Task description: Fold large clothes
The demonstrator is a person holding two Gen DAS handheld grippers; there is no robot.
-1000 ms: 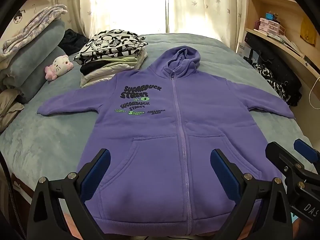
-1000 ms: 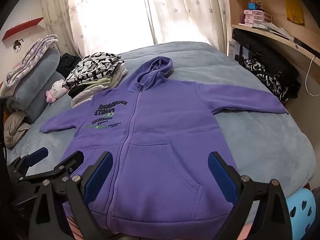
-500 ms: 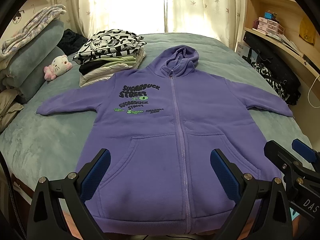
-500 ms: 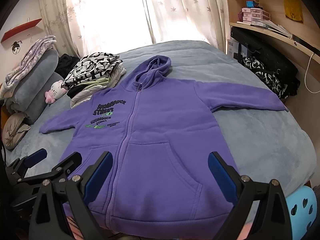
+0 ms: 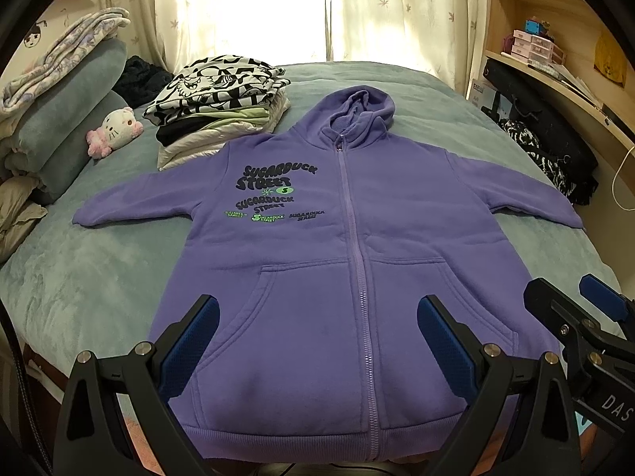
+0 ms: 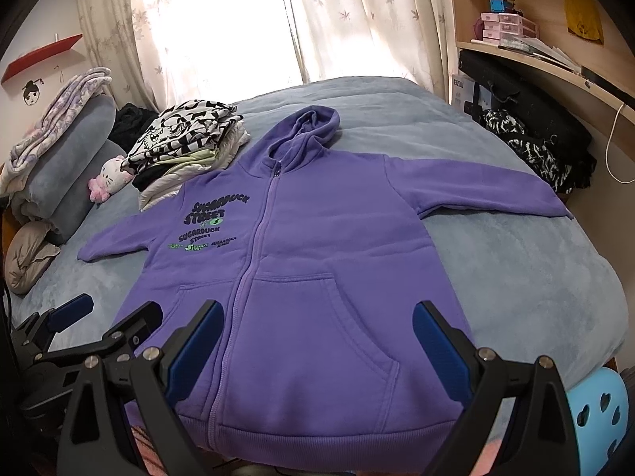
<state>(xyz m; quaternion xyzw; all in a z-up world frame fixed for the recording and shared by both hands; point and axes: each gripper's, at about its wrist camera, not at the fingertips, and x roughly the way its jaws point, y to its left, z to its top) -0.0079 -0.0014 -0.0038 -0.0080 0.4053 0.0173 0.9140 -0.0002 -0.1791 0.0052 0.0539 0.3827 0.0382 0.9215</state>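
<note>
Bed [image 5: 99,277] carries the purple hoodie [image 5: 341,246] face-up, zipped, sleeves spread so I can fold them inward, and I've got left gripper [image 5: 317,337] and right gripper [image 6: 313,337] both wide apart, empty, hovering above its hem.

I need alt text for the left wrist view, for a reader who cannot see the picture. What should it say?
A purple zip-up hoodie lies flat, front up, sleeves spread, on a grey-blue bed. The open left gripper hovers over its hem; the right gripper shows at the right edge. Behind: a stack of folded clothes and a white cat plush toy.
</note>
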